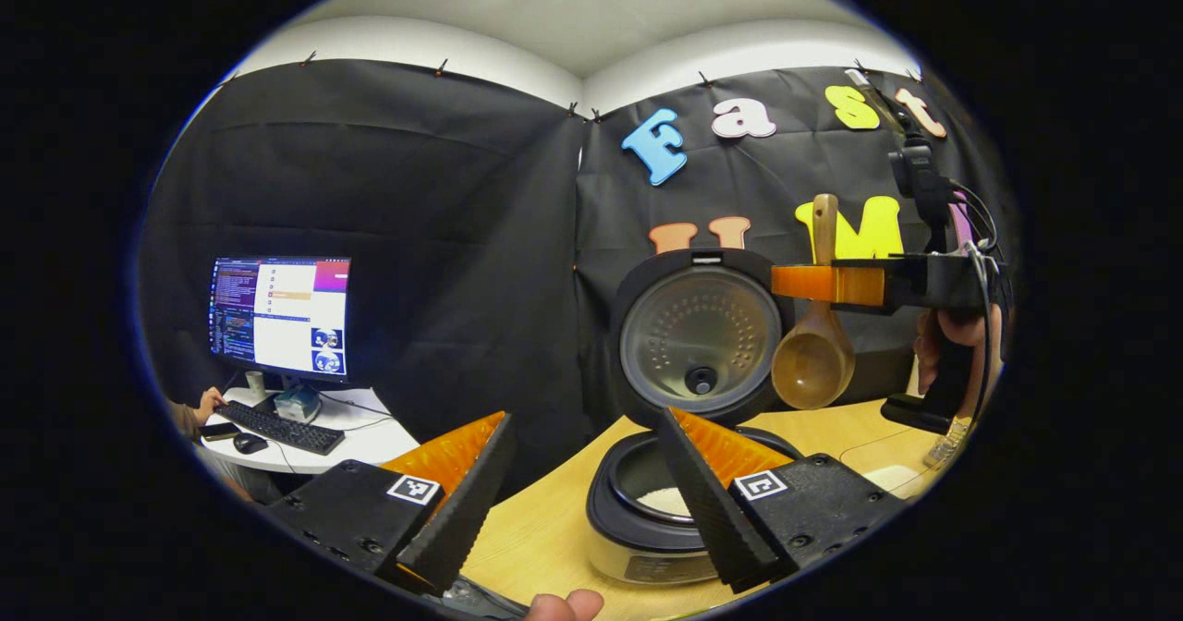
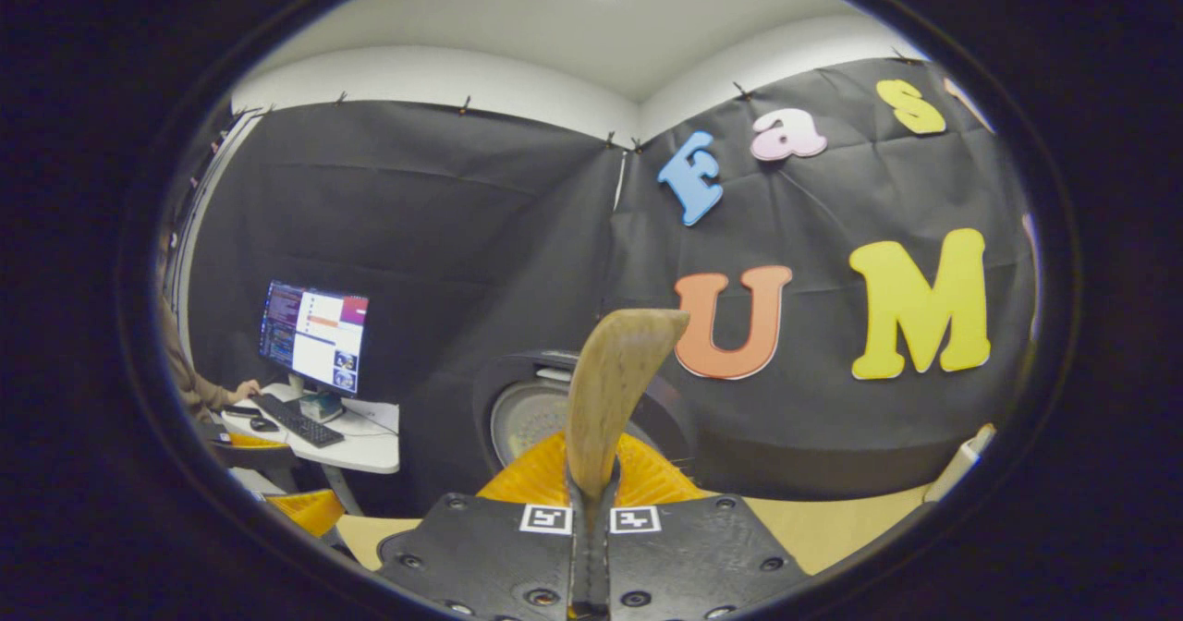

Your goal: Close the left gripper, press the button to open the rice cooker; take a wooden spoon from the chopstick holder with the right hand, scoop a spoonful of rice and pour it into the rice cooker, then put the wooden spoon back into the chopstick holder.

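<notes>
Two tools: left tool (image 1: 580, 473) spread, idle; right tool (image 2: 589, 473) pinching wooden spoon (image 2: 610, 390) handle.
Rice cooker (image 1: 689, 473): lid up, rice inside.
Spoon bowl: hangs at 3 o'clock of lid.
Technique: keep pinch firm; carry upright toward chopstick holder.

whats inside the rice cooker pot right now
White rice shows at the bottom of the open rice cooker; the left gripper's finger covers much of the pot.

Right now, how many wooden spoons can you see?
1: a brown wooden spoon, bowl hanging down, clamped by its handle in the right gripper beside the open rice cooker's lid. More may sit in the unseen holder.
</notes>
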